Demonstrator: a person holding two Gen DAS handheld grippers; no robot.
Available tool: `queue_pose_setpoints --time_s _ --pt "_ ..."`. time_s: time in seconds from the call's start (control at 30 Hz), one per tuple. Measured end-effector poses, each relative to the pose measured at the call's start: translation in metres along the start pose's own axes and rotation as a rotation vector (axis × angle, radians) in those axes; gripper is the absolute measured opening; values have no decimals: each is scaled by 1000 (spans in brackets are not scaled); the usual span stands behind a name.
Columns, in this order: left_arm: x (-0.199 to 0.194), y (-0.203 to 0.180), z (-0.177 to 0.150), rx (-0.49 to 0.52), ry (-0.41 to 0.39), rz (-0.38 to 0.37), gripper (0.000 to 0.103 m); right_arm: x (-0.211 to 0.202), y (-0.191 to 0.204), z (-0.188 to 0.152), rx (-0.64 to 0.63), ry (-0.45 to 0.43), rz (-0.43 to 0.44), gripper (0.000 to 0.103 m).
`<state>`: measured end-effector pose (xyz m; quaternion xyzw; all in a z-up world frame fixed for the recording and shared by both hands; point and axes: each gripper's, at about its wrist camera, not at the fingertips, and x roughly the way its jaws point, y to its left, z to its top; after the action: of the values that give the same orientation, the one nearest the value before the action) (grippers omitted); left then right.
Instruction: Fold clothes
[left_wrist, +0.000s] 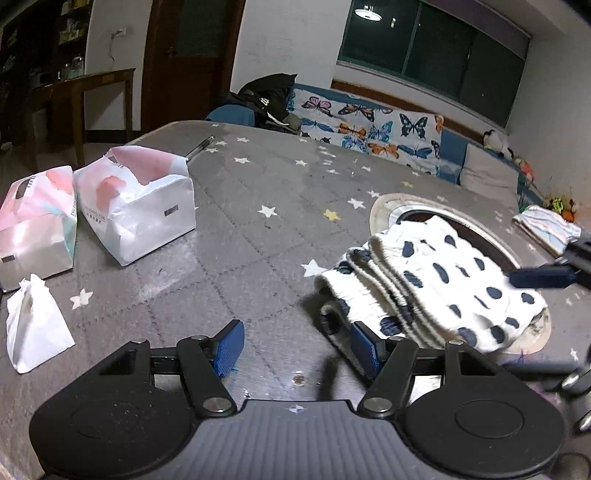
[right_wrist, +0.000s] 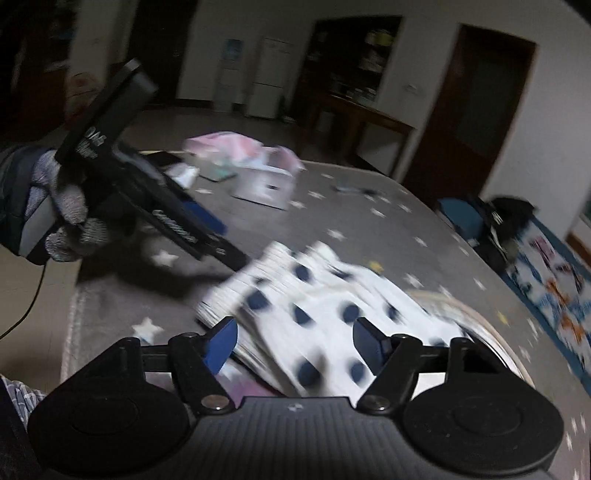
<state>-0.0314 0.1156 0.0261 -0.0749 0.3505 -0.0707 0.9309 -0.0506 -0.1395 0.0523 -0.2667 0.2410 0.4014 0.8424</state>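
Observation:
A folded white garment with dark blue spots (left_wrist: 432, 280) lies on the grey star-print cover (left_wrist: 258, 240), partly on top of a round beige-rimmed object (left_wrist: 382, 212). My left gripper (left_wrist: 297, 347) is open and empty, just left of the garment's near corner. One of the right gripper's fingers (left_wrist: 539, 277) hovers over the garment's right side. The right wrist view is blurred. In it my right gripper (right_wrist: 295, 345) is open above the spotted garment (right_wrist: 317, 314). A gloved hand (right_wrist: 70, 210) holds the left gripper (right_wrist: 221, 240) at the garment's far left edge.
Two pink-and-white tissue packs (left_wrist: 136, 206) and a loose white tissue (left_wrist: 37, 328) lie on the left of the cover. A folded striped cloth (left_wrist: 546, 229) sits at the far right. A butterfly-print cushion (left_wrist: 369, 129) and dark clothes (left_wrist: 269, 99) line the back edge.

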Motion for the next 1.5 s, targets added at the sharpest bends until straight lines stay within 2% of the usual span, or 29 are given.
queue_pose_setpoints --time_s 0.33,0.37,0.57,0.77,1.03,1.2,1.3,1.4,1.5 --pt "-3 -3 -11 -36 -2 -67 67 37 29 10 -92 21 25 41" --pt "-1 -4 -12 -37 0 -74 67 37 28 11 -83 21 31 36" --pt "2 -7 -13 -26 -6 -90 67 35 10 11 34 28 83 28" --pt "3 -3 -13 -41 -17 -97 67 30 -5 21 139 -9 110 14" --pt "1 1 -14 -54 -30 -108 67 18 -12 38 217 -70 166 13" --pt "-8 14 -16 -106 -40 -74 67 30 -3 30 216 -54 196 13" --pt "-14 17 -20 -102 -39 -61 67 36 2 26 216 -45 212 13" --pt "-16 11 -23 -80 -37 -68 64 36 1 27 225 -43 217 13" --pt "-16 5 -25 -56 -36 -76 56 31 -2 34 250 -61 237 12"
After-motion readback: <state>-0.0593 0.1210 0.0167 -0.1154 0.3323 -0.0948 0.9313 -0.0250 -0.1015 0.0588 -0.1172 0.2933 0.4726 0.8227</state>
